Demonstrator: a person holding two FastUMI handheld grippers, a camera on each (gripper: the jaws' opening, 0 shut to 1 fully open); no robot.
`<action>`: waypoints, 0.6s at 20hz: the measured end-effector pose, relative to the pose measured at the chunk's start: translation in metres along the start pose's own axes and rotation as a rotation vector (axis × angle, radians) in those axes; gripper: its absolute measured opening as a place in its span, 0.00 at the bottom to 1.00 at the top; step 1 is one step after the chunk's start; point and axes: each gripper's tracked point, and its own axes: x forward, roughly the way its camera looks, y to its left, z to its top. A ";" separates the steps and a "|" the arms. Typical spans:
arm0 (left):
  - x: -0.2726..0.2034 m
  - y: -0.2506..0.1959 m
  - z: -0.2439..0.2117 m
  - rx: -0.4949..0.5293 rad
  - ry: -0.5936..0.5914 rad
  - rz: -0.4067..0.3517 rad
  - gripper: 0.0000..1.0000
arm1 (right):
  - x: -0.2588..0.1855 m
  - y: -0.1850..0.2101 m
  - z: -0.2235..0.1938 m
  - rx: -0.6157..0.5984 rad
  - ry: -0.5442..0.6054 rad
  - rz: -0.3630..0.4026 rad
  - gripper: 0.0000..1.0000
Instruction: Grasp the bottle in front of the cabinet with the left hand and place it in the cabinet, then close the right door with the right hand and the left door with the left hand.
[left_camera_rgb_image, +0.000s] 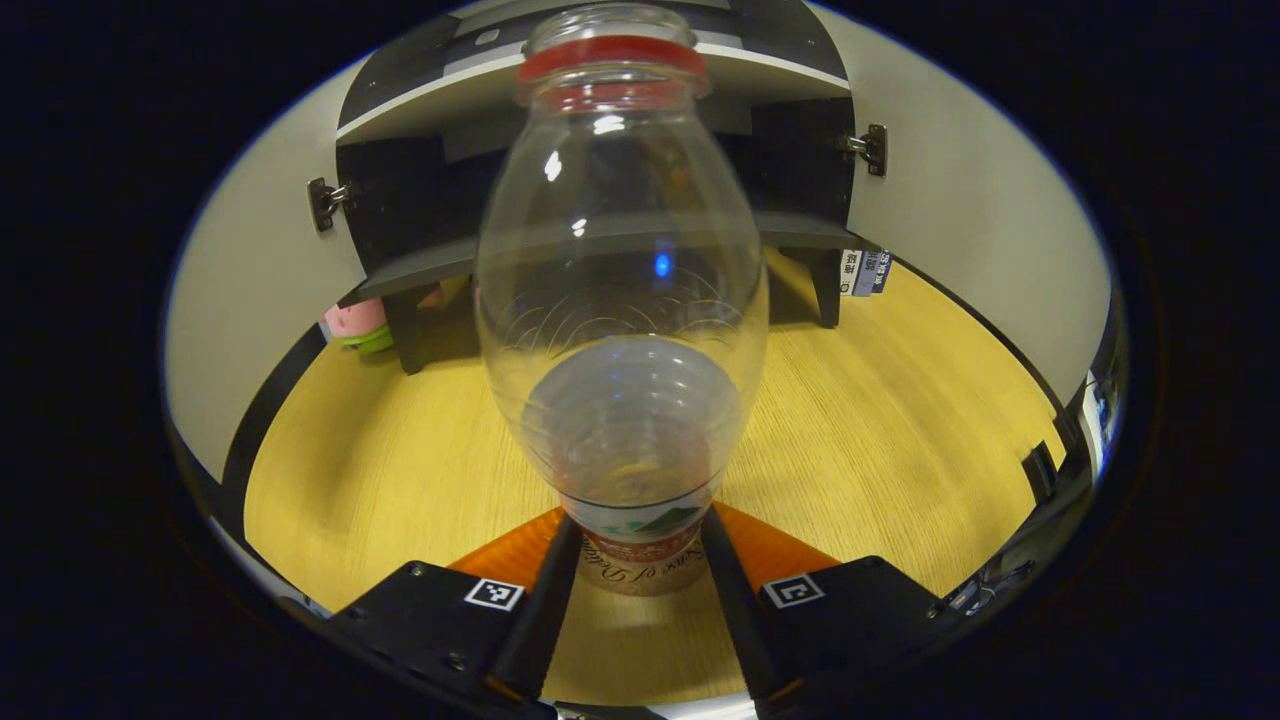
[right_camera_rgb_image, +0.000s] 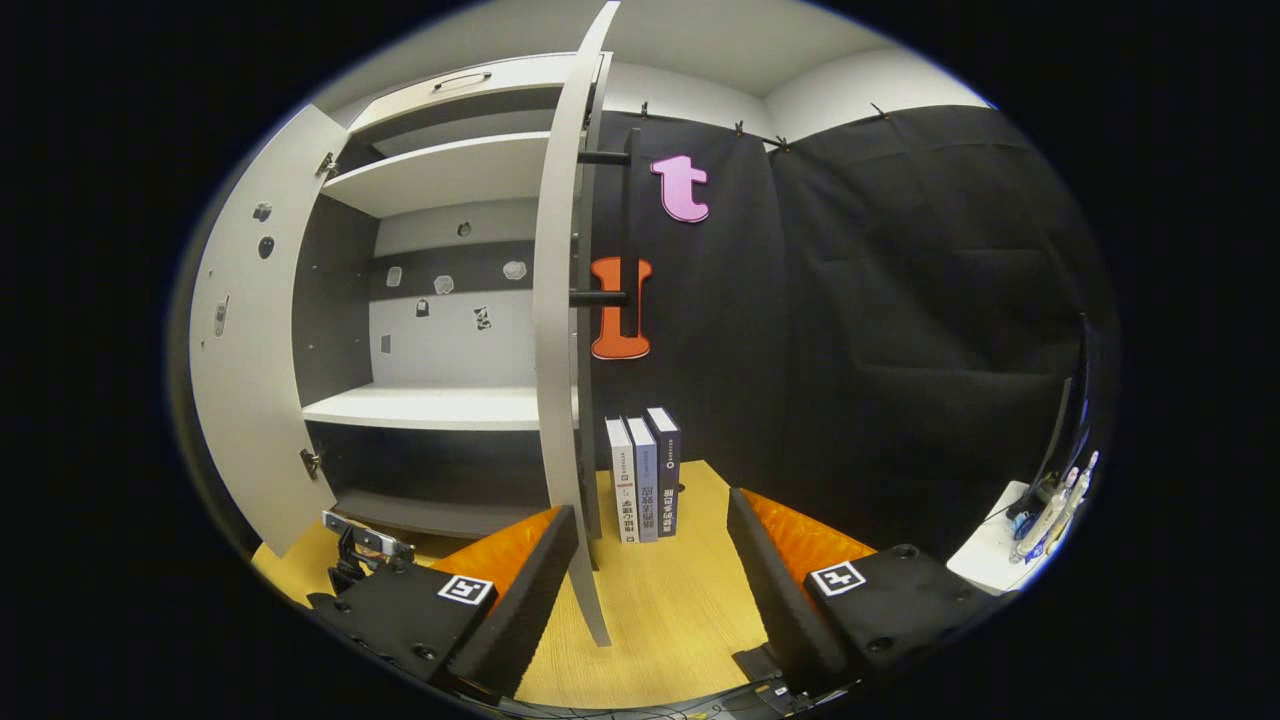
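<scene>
Left gripper (left_camera_rgb_image: 640, 560) clamped on clear red-ringed bottle (left_camera_rgb_image: 620, 300) before open cabinet (left_camera_rgb_image: 600, 90), right gripper (right_camera_rgb_image: 650, 560) fingers apart astride cabinet's right door (right_camera_rgb_image: 556, 300), books (right_camera_rgb_image: 645, 475) just beyond.

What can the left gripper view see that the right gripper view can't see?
Left gripper view: a clear bottle with a red neck ring, pinched at its labelled base by the left gripper, plus a pink and green thing beside the cabinet's foot.

Right gripper view: the open right gripper, the cabinet's right door seen edge-on, three standing books, white shelves, and the black cloth wall.

Both: the cabinet with its doors open, and the yellow wooden tabletop.
</scene>
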 end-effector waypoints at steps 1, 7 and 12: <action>-0.003 0.001 0.002 0.006 -0.001 0.001 0.73 | -0.001 0.000 -0.001 0.000 0.002 0.002 0.99; -0.033 0.013 0.031 -0.013 -0.022 -0.004 0.73 | -0.003 0.005 -0.001 0.006 -0.009 0.025 0.99; -0.068 0.022 0.078 -0.008 -0.093 -0.017 0.73 | -0.005 0.011 0.000 0.003 -0.016 0.045 0.99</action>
